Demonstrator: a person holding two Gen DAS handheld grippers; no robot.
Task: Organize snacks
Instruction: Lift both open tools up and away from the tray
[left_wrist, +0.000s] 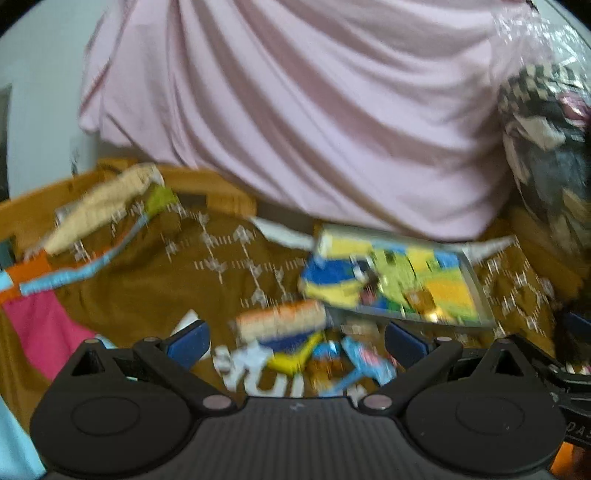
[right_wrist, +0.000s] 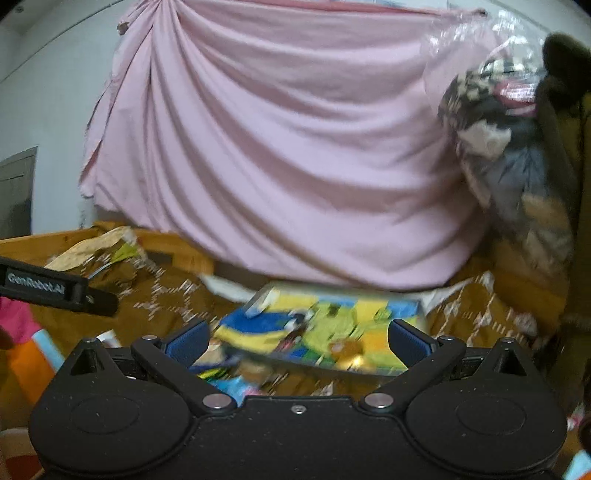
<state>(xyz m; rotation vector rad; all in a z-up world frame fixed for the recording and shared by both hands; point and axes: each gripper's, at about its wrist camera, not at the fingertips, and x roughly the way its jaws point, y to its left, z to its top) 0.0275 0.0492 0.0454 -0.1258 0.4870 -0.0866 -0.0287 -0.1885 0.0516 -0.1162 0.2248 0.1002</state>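
Snack packets (left_wrist: 295, 332) blurred on brown patterned cloth (left_wrist: 155, 280), pink sheet (right_wrist: 280, 147) behind, both grippers' jaws spread, empty.

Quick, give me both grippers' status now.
Left gripper: open, holding nothing.
Right gripper: open, holding nothing.

At twelve o'clock the pink sheet (right_wrist: 280, 155) hangs low, closing the far side. The snack tray (left_wrist: 476, 291) blocks one o'clock, loose packets (left_wrist: 284, 325) lie dead ahead, and bare brown cloth (left_wrist: 147, 280) at ten o'clock leaves passage.
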